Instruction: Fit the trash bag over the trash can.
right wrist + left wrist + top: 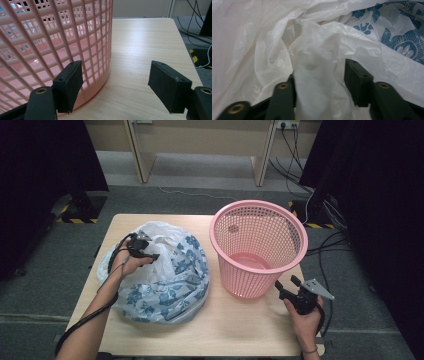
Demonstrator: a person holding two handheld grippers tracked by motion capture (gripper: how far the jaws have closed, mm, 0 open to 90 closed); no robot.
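Plastic bag [317,75] fold between left gripper [319,82] jaws, forearm outstretched

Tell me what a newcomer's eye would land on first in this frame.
Probably the pink mesh basket standing upright at the table's right half. Next, the crumpled white bag with blue flowers at the left, a fold of it between the left gripper's jaws. The right gripper waits open beside the basket.

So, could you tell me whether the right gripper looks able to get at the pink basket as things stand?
Probably yes: the right gripper sits with its fingers open right beside the pink basket, on bare table with nothing between them.
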